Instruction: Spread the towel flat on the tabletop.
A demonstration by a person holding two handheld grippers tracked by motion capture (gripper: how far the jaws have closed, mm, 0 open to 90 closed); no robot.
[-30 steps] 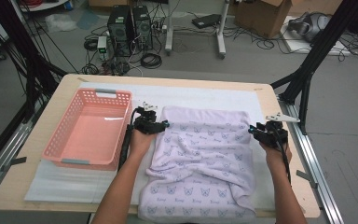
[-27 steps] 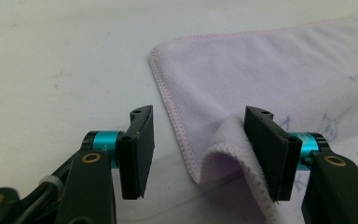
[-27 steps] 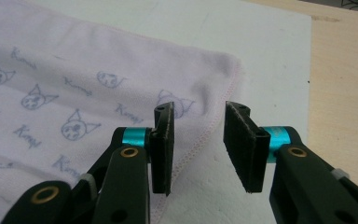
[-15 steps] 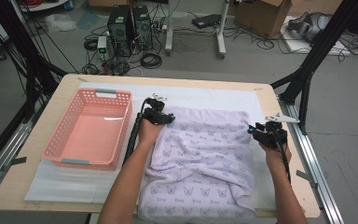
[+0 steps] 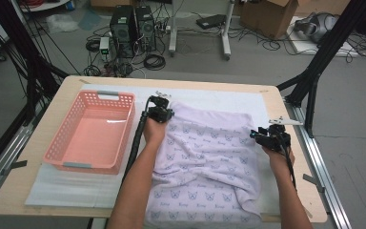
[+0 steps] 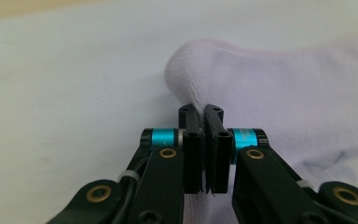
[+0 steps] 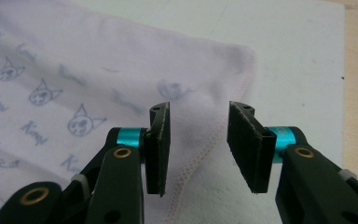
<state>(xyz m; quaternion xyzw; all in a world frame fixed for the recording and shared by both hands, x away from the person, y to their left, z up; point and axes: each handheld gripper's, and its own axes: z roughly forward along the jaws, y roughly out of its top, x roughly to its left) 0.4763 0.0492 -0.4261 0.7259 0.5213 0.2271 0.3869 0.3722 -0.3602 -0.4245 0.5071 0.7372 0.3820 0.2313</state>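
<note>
Left gripper [image 6: 204,109]: jaws have just closed and now pinch a fold of the towel [image 5: 207,162] at its far-left corner; the cloth bunches up into a small hump just beyond the pads. In the high view this gripper [image 5: 161,112] sits near the far edge of the desk [image 5: 38,143], just right of the basket.

Right gripper [image 7: 198,140]: jaws have just been opening a little and stand apart, pads clear of the cloth, with the towel's hemmed far-right corner lying between and below them (not gripped). In the high view it [image 5: 269,138] hovers at the towel's right edge, toward the desk's right side.

Towel: pale lilac, printed with small cat faces and script; spread rumpled over the middle-right of the desk, its near end reaching the near edge between the person's forearms.

White mat [image 5: 66,186]: thin sheet under towel and basket, covering most of the desktop.

Basket [image 5: 62,155]: pink, perforated plastic, grey handles, on the left half of the desk, well apart from the right gripper.
</note>
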